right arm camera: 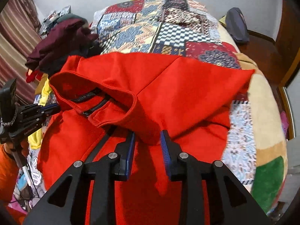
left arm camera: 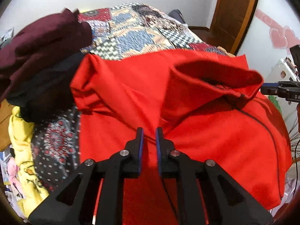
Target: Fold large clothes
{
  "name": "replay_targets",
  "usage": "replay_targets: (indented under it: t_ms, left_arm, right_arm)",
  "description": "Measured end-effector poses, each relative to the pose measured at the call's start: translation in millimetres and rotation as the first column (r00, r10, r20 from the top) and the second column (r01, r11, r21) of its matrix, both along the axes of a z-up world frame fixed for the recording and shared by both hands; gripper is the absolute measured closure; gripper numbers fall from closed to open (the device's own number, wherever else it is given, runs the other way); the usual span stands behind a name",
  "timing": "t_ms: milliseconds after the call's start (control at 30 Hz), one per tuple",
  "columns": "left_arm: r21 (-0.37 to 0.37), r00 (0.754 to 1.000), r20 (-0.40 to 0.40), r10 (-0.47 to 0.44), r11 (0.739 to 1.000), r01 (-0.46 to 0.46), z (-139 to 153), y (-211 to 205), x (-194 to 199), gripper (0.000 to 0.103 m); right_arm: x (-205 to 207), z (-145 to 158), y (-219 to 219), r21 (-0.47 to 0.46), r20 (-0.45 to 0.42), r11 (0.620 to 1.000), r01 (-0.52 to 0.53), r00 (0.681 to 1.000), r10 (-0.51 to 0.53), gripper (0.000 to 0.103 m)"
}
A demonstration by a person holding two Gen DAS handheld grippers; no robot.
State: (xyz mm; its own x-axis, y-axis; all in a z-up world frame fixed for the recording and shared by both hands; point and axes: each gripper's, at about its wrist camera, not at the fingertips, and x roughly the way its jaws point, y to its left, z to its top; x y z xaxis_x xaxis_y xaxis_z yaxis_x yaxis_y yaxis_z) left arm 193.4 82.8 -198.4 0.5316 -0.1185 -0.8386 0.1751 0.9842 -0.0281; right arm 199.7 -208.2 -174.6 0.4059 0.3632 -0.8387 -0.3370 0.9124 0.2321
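Observation:
A large red zip jacket (left arm camera: 215, 127) lies spread over the bed, its collar (left arm camera: 221, 75) standing up with the dark zip showing; it also fills the right wrist view (right arm camera: 168, 86). My left gripper (left arm camera: 149, 131) has its jaws narrowly apart with a ridge of red fabric between the pads. My right gripper (right arm camera: 147, 134) has its jaws wider apart around a fold of the jacket below the collar (right arm camera: 105, 97). Each gripper shows at the edge of the other's view: the right one (left arm camera: 281, 91) and the left one (right arm camera: 28, 114).
A patchwork quilt (right arm camera: 168, 26) covers the bed. A pile of maroon and dark clothes (left arm camera: 37, 56) lies at the left, with a yellow garment (left arm camera: 20, 131) below it. A wooden door (left arm camera: 236, 9) stands at the back right. A dark bag (right arm camera: 236, 24) lies at the bed's far corner.

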Motion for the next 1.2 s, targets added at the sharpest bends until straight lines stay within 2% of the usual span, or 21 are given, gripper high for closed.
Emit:
replay_targets:
  t_ms: [100,167,233,400,567,700,800,867,933,1000,1100,1200]
  left_arm:
    - [0.006,0.999,0.034,0.030,1.000,-0.031,18,12,5,0.085]
    - [-0.002,0.996,0.059,0.063,0.998,-0.063,28,20,13,0.071]
    - [-0.012,0.991,0.085,0.106,0.994,-0.106,36,31,24,0.062]
    - [-0.050,0.981,0.076,0.181,0.983,-0.177,41,47,66,0.061]
    - [-0.044,0.969,0.016,0.246,0.968,-0.245,19,58,110,0.056]
    - [-0.017,0.945,-0.016,0.326,0.945,-0.327,-7,72,125,0.056]
    - [-0.033,0.920,-0.029,0.391,0.920,-0.392,-24,91,123,0.056]
    - [-0.052,0.909,-0.043,0.414,0.908,-0.416,-35,104,119,0.042]
    - [-0.052,0.894,-0.057,0.444,0.893,-0.447,-46,116,114,0.040]
    - [-0.085,0.885,-0.087,0.458,0.882,-0.464,-57,124,108,0.039]
    - [-0.068,0.877,-0.086,0.472,0.876,-0.478,-63,126,101,0.037]
    - [-0.019,0.880,-0.073,0.469,0.882,-0.472,-61,120,93,0.037]
  right_arm:
    - [5,14,-9,0.005,0.037,1.000,0.027,0.999,-0.027,0.078]
    - [12,22,-14,0.016,0.062,0.999,0.050,0.997,-0.051,0.078]
    - [21,27,-16,0.023,0.082,0.997,0.068,0.994,-0.070,0.077]
    - [52,31,-6,0.009,0.108,0.996,0.093,0.990,-0.093,0.070]
    - [79,20,25,-0.005,0.086,0.999,0.044,0.995,-0.044,0.069]
    - [92,-2,43,-0.035,0.044,0.999,0.008,0.999,-0.007,0.059]
    - [93,-26,49,-0.072,-0.013,0.997,-0.018,1.000,0.018,0.059]
    - [88,-40,49,-0.090,-0.041,0.996,-0.029,0.999,0.025,0.059]
    - [81,-46,46,-0.099,-0.042,0.994,-0.036,0.999,0.032,0.059]
    - [70,-45,40,-0.090,-0.019,0.995,-0.036,0.999,0.035,0.057]
    - [56,-46,37,-0.139,-0.003,0.990,-0.038,0.999,0.038,0.042]
    - [44,-46,34,-0.156,0.032,0.987,-0.038,0.999,0.043,0.041]
